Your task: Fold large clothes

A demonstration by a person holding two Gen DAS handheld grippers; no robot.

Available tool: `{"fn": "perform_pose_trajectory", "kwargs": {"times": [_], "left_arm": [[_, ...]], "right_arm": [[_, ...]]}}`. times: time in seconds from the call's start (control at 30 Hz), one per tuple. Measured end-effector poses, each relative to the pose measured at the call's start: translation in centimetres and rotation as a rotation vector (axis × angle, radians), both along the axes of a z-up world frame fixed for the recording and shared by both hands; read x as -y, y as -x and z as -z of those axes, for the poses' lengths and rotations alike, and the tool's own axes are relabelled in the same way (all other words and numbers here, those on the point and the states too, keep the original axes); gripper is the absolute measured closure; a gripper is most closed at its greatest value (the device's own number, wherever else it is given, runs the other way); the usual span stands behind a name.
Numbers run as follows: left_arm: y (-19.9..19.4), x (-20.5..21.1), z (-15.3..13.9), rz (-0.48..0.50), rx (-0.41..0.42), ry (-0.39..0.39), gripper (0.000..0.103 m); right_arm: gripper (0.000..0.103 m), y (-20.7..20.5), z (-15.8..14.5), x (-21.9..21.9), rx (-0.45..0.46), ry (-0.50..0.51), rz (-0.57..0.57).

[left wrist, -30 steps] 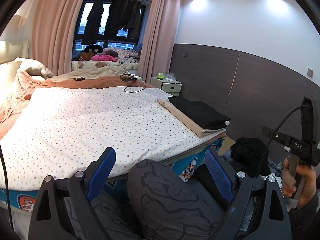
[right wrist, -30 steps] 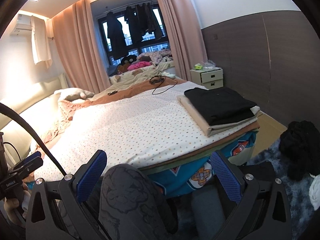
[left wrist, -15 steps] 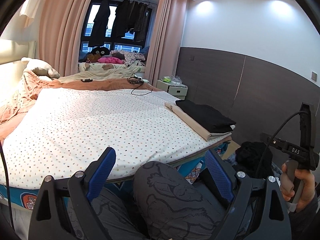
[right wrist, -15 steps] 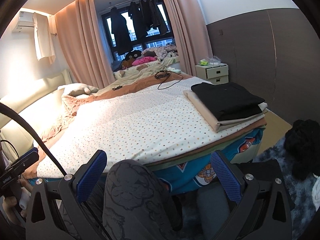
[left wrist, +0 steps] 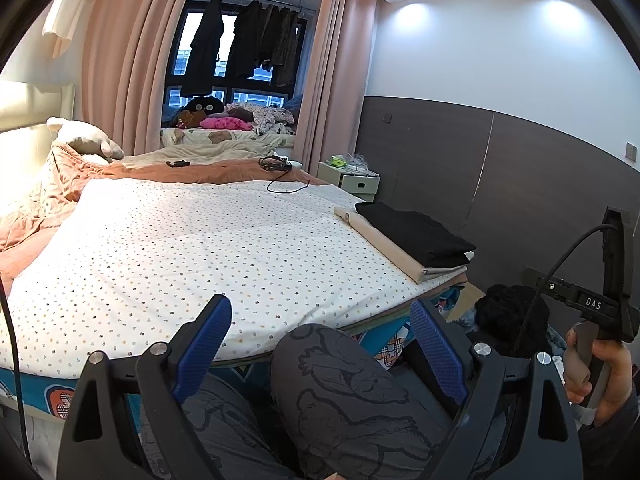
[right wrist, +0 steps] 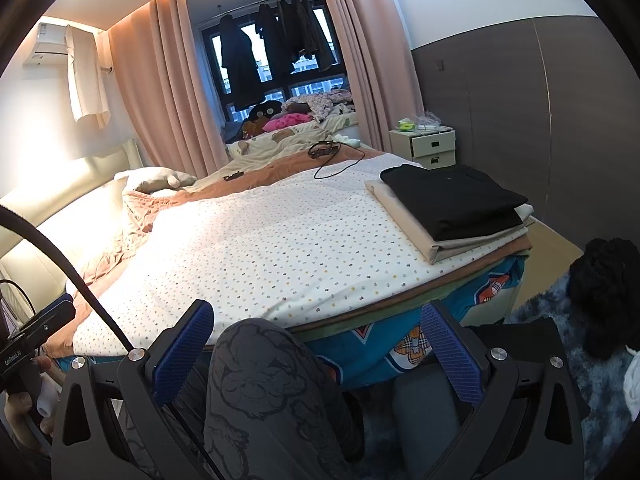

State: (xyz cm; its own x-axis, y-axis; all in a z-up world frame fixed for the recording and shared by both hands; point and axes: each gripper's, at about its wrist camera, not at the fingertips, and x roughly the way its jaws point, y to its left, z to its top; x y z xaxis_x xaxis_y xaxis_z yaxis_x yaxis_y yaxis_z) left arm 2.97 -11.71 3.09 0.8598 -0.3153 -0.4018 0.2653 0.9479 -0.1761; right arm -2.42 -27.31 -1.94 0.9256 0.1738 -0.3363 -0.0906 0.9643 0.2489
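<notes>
A folded black garment (left wrist: pixel 416 232) (right wrist: pixel 452 200) lies on a folded beige one (left wrist: pixel 384 244) (right wrist: pixel 416 220) at the right corner of the bed (left wrist: pixel 200 248) (right wrist: pixel 280 248). A dark heap of clothing (left wrist: pixel 508 312) (right wrist: pixel 604 284) lies on the floor to the right. My left gripper (left wrist: pixel 320 344) is open and empty, held low above my knee in front of the bed's near edge. My right gripper (right wrist: pixel 316 344) is also open and empty, beside it over my knee. The right handle shows in the left wrist view (left wrist: pixel 600 320).
A dotted white sheet covers the bed, with a brown quilt (left wrist: pixel 48 200) and pillow (left wrist: pixel 84 140) at the left. A cable (left wrist: pixel 280 176) lies at the far end. A white nightstand (right wrist: pixel 424 146) stands by the dark wall. A blue rug (right wrist: pixel 560 320) covers the floor at right.
Both grippers have risen and tilted up a little, so the bed sits lower in both views. Both stay open and empty.
</notes>
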Motion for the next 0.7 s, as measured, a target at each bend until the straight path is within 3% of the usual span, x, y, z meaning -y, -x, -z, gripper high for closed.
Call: {"fn": "perform_pose_trajectory", "kwargs": {"times": [0.7], "left_arm": [[0.47, 0.17, -0.27, -0.027, 0.013, -0.022, 0.011]], "right_arm": [[0.0, 0.34, 0.03, 0.16, -0.009, -0.017, 0.008]]}}
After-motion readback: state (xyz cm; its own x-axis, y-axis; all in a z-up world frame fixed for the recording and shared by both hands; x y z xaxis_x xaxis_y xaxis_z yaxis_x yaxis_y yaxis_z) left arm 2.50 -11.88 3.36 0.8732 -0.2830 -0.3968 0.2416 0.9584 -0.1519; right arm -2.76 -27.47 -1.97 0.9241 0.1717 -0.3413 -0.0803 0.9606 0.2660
